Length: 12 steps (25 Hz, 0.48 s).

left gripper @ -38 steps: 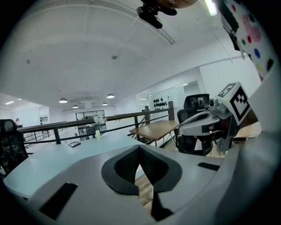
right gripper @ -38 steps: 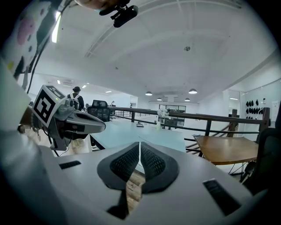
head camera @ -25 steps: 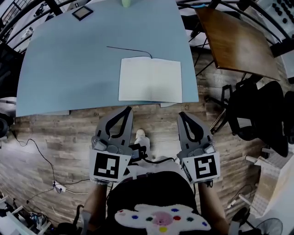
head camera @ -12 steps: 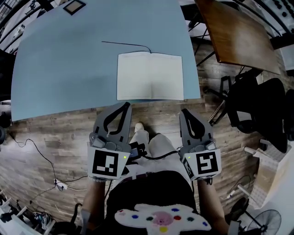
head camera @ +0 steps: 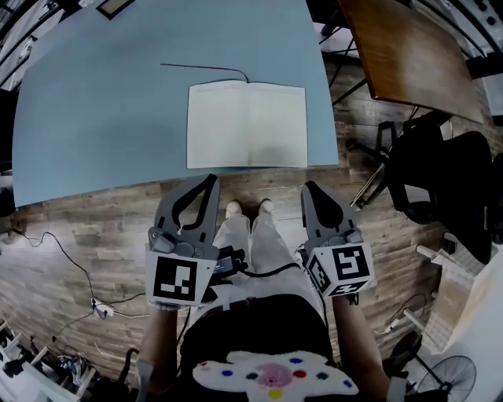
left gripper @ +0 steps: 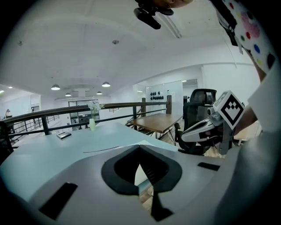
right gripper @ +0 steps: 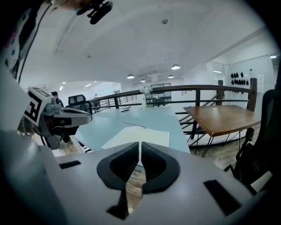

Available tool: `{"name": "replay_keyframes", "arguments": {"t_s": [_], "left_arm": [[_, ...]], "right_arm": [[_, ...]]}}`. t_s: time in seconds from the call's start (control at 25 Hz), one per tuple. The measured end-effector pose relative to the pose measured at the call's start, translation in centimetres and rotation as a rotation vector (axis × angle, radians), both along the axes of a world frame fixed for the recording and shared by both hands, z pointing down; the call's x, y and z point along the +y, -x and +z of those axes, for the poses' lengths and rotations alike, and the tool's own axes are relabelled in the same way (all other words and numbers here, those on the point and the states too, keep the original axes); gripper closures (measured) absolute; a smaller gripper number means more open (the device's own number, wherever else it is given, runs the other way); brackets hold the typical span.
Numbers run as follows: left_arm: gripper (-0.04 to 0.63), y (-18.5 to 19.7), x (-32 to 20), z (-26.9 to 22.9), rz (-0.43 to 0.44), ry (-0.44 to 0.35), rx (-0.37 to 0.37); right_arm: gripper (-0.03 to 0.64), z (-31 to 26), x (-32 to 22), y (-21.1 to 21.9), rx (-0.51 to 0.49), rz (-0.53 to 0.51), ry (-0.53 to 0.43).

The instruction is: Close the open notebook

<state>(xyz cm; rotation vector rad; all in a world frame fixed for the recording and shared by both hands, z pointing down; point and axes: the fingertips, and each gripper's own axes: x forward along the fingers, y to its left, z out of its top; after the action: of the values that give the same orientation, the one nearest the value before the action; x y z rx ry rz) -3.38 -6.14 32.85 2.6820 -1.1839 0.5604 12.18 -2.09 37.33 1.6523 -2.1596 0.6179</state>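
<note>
The open notebook (head camera: pixel 246 126) lies flat with its pale blank pages up, near the front right edge of the blue table (head camera: pixel 102 118). A thin black cord (head camera: pixel 204 69) trails left from its top edge. Both grippers are held low over the wooden floor, short of the table edge. The left gripper (head camera: pixel 211 180) is shut and empty, pointing at the notebook's left page. Also shut and empty, the right gripper (head camera: pixel 309 188) sits just below the table's front right corner. The right gripper view shows the notebook (right gripper: pixel 131 133) beyond the closed tips (right gripper: pixel 140 143). In the left gripper view the jaws (left gripper: pixel 139 146) hide most of it.
A brown wooden table (head camera: pixel 409 55) stands to the right and a black office chair (head camera: pixel 448 180) beside it. A small dark frame (head camera: pixel 114 8) lies at the table's far left. Cables (head camera: pixel 63 259) run over the floor at left. My shoes (head camera: pixel 245 209) are by the table edge.
The person has stepped closer to the table: the notebook looks larger and has shifted left in the head view, and the legs have come forward. Both grippers stayed shut and low.
</note>
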Motion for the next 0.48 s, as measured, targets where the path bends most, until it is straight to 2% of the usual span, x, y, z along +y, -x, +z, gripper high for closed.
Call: {"name": "replay_keyframes", "arguments": {"t_s": [0.4,0.48], "left_arm": [[0.581,-1.2,-0.3,2.6,-0.037,0.039,-0.024],[0.581,-1.4,-0.1,3.4,-0.039,0.052,-0.035]], "right_arm": [[0.573,5.6,-0.5,-2.4,-0.163,0.121,0.125],[0.521,6.6,-0.8,-2.5,-0.215,0.139,0.151]]}}
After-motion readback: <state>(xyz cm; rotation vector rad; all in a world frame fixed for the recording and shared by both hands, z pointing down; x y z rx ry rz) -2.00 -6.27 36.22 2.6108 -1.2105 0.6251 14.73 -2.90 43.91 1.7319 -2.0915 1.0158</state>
